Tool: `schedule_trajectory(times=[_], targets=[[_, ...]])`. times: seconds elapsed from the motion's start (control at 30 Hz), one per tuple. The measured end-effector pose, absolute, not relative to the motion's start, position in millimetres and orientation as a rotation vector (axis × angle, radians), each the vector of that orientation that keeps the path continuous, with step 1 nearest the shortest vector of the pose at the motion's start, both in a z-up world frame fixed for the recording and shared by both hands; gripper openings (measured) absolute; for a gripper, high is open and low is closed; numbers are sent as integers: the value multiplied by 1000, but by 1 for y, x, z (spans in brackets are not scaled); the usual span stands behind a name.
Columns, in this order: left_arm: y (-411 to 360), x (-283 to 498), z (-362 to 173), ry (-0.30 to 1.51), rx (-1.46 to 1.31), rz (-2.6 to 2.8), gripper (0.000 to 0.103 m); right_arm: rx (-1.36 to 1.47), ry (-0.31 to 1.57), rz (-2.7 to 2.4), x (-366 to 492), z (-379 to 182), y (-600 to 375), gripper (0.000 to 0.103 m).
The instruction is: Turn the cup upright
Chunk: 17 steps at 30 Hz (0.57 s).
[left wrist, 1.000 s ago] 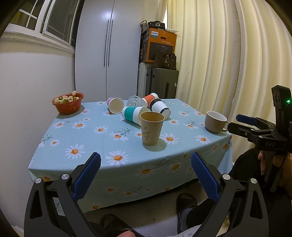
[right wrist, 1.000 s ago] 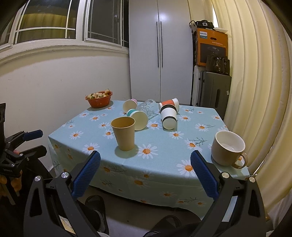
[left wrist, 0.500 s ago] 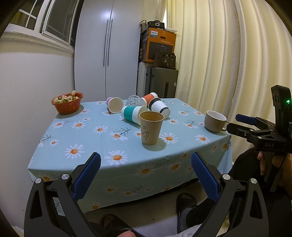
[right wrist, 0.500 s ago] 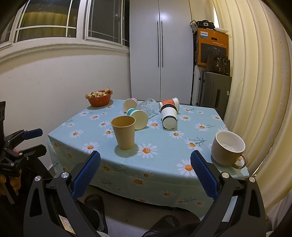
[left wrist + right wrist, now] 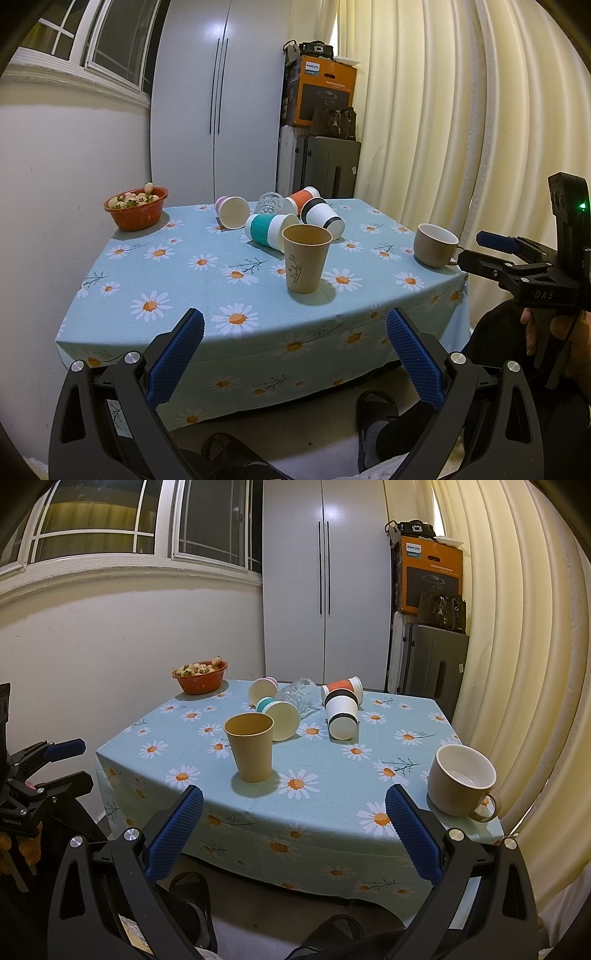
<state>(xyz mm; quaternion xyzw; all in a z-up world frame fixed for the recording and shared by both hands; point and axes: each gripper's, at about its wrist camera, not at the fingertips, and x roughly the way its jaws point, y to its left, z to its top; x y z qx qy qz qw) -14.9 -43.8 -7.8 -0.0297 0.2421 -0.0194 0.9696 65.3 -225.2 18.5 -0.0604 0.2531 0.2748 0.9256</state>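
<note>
Upright: brown cup (image 5: 306, 259) (others toppled).

red bowl of fruit (image 5: 136, 209), grey suitcase (image 5: 330, 167), orange box (image 5: 324, 95), curtain (image 5: 436, 110)

Ahead of me stands a table (image 5: 177, 295) under a pale blue cloth printed with daisies. Behind it a tall white wardrobe (image 5: 325, 583) with two doors fills the far wall. To its right a dark suitcase (image 5: 432, 668) stands beneath an orange cardboard box (image 5: 432, 576). Cream curtains (image 5: 443, 110) hang on the right. A white-framed window (image 5: 110, 528) sits high on the left wall, dark outside.
</note>
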Motion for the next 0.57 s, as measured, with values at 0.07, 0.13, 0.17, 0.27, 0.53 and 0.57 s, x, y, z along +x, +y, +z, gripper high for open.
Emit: schedule_trajectory(times=[0.07,0.13,0.17,0.27,0.53,0.57], targets=[[-43,-15,-8,487,-73,-47,96,-123,519,565,65,18,-226,98],[-42,-16,-9,485,-81,-41,96,-123,519,565,65,18,-225,98],[-41,-17,-10,484,-86,-40,96,-122,519,565,65,18,-225,98],[-40,-17,-10,479,-97,-40,96,-123,520,566,65,18,-226,98],[-39,-15,-9,486,-93,-44,96,-125,521,566,65,16,-227,98],[-40,-15,-8,487,-92,-44,96,-125,521,566,66,16,-227,98]])
